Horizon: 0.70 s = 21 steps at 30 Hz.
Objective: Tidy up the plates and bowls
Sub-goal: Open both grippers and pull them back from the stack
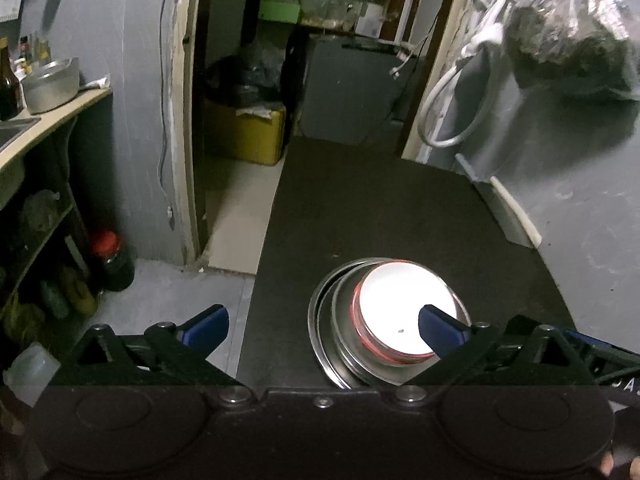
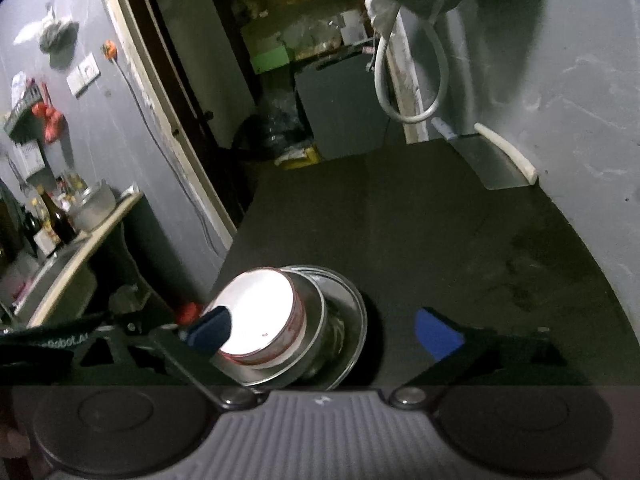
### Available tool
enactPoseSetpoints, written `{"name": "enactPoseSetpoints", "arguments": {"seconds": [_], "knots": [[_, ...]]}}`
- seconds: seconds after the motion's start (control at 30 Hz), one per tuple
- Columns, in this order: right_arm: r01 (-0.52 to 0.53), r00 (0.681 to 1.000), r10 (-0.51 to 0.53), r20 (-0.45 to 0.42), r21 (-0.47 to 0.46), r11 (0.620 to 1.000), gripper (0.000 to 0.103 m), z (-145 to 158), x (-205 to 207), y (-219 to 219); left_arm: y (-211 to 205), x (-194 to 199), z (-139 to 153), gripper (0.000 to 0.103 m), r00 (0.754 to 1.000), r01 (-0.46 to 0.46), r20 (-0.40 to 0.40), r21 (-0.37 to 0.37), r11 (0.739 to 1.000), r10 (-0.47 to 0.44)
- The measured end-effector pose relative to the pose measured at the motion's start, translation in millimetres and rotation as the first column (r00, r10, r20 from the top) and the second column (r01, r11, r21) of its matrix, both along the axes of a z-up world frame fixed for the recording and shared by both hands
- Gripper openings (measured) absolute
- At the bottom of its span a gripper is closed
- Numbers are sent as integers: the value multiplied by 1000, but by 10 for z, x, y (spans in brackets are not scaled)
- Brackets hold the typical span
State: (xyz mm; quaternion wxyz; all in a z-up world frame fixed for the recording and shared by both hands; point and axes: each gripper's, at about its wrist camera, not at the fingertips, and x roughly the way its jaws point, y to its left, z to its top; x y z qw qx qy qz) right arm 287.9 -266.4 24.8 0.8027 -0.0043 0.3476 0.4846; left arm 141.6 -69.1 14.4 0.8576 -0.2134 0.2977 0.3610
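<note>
So there's one stack on the dark table top [image 1: 380, 208]: a white bowl with a red rim [image 1: 404, 312] nested in a steel bowl [image 1: 348, 344], which sits on a steel plate [image 1: 320, 320]. That's two bowls and one plate that I can count; anything hidden under them I can't tell.

The left gripper [image 1: 324, 322] is spread wide with nothing in it, and the stack sits just ahead of its right-hand finger, which overlaps the white bowl's rim in view; whether it's touching, can't say. The right gripper [image 2: 326, 330] is also wide open and empty, with the stack right by its left-hand finger and bare table ahead of the other.

My guess on handling: the white one looks like ceramic or melamine, stiff and possibly chippable, so pinch it at the rim. The steel pieces should be light, rigid and slick, likely to slide on each other, so grab the lip edge-on and lift slowly.
</note>
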Motion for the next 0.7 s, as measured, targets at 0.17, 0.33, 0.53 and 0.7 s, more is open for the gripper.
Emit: {"name": "enactPoseSetpoints", "arguments": {"seconds": [0.17, 0.33, 0.53, 0.7], "knots": [[24, 1000, -25, 17, 32, 999, 103, 32, -83, -165, -133, -160, 88, 102, 999, 21, 40, 45, 999, -23], [76, 996, -78, 31, 64, 995, 103, 107, -187, -359, -218, -306, 133, 102, 996, 47, 76, 68, 997, -52], [135, 987, -142, 81, 87, 987, 103, 223, -480, -584, -311, -577, 167, 102, 989, 85, 118, 74, 994, -94], [189, 973, -199, 115, 94, 978, 103, 308, -802, -717, -376, -868, 226, 102, 983, 102, 143, 86, 991, -113]]}}
